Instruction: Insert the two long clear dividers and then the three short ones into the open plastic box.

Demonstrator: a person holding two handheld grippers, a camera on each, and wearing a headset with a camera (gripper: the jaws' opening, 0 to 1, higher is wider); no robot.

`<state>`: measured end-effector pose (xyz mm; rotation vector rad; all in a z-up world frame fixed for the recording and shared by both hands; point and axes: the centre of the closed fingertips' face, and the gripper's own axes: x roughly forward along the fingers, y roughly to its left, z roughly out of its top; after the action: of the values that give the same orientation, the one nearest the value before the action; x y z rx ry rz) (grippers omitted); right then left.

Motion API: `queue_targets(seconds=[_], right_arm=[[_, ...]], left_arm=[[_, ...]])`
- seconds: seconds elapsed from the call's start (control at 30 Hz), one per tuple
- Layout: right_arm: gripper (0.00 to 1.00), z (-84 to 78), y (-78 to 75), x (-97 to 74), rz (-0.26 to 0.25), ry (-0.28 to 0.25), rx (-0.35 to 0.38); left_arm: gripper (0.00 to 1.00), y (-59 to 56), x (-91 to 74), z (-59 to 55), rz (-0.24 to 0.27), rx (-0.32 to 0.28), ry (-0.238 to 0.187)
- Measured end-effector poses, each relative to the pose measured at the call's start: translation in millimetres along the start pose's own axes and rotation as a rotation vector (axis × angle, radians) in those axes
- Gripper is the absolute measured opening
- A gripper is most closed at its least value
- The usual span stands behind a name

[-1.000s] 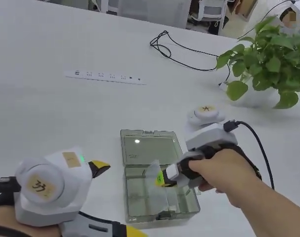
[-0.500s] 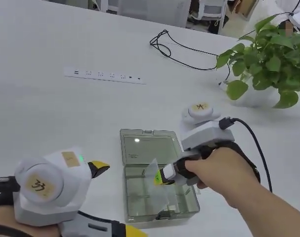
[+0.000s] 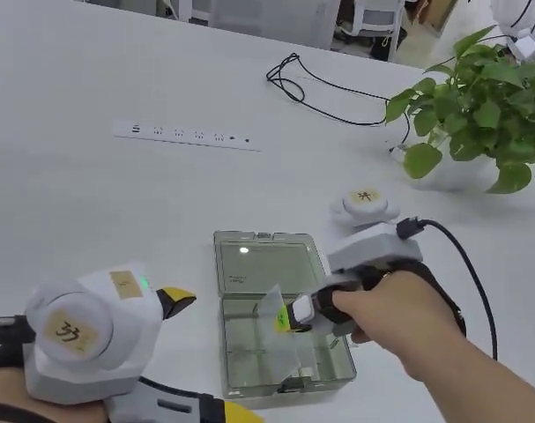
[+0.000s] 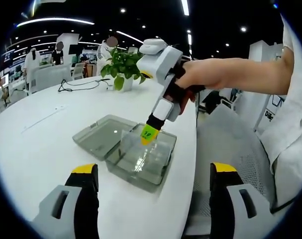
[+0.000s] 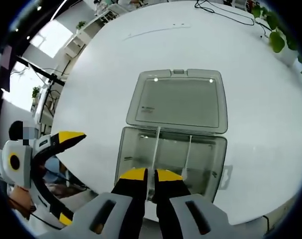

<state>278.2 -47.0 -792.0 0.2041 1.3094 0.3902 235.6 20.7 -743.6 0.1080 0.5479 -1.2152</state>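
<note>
Left gripper (image 3: 214, 354): we see its yellow-tipped fingers (image 4: 84, 169) spread wide with nothing between them, low over the white table (image 3: 91, 203).
Power strip (image 3: 186, 136): flat on the table, far beyond the left fingers.
Plastic box (image 3: 226, 348): open, its lid lying flat on the far side. The base sits ahead of the left fingertips and apart from them, and directly under the right fingertips.
Clear divider (image 3: 267, 307): pinched at its top edge between the right fingers. From there it runs away from the fingertips toward the hinge side, with its lower part down inside the base. In the head view it leans a little. We cannot tell whether it sits in its slots.
Second clear divider (image 5: 187, 154): standing in the base, just to the right of the right fingers in the right gripper view. It runs alongside the held one without touching it.
Right gripper (image 3: 286, 319): its fingers are closed together on the clear divider, and a hand (image 3: 399, 308) grips the body behind them.
White disc (image 3: 366, 201): on the table beyond the right gripper, clear of the box.
Potted plant (image 3: 474, 106): far right, well apart from both pairs of fingers.
</note>
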Motion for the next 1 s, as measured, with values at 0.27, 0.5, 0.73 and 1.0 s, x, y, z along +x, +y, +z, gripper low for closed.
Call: queue_targets(seconds=[0.27, 0.5, 0.73, 1.0], right_arm=[[0.06, -1.3, -2.4, 0.7, 0.000, -0.037, 0.033], [0.06, -3.2, -0.2, 3.4, -0.005, -0.057, 0.031], [0.06, -2.5, 1.1, 4.4, -0.017, -0.065, 0.006], [0.07, -2.0, 4.0, 7.6, -0.013, -0.067, -0.057]], left_arm=[[0.95, -1.0, 1.2, 0.1, -0.005, 0.000, 0.001], [0.95, -0.5, 2.0, -0.4, -0.008, 0.000, 0.001], [0.94, 0.1, 1.3, -1.6, -0.005, 0.002, 0.005], [0.96, -0.1, 2.3, -2.4, -0.005, 0.002, 0.007]])
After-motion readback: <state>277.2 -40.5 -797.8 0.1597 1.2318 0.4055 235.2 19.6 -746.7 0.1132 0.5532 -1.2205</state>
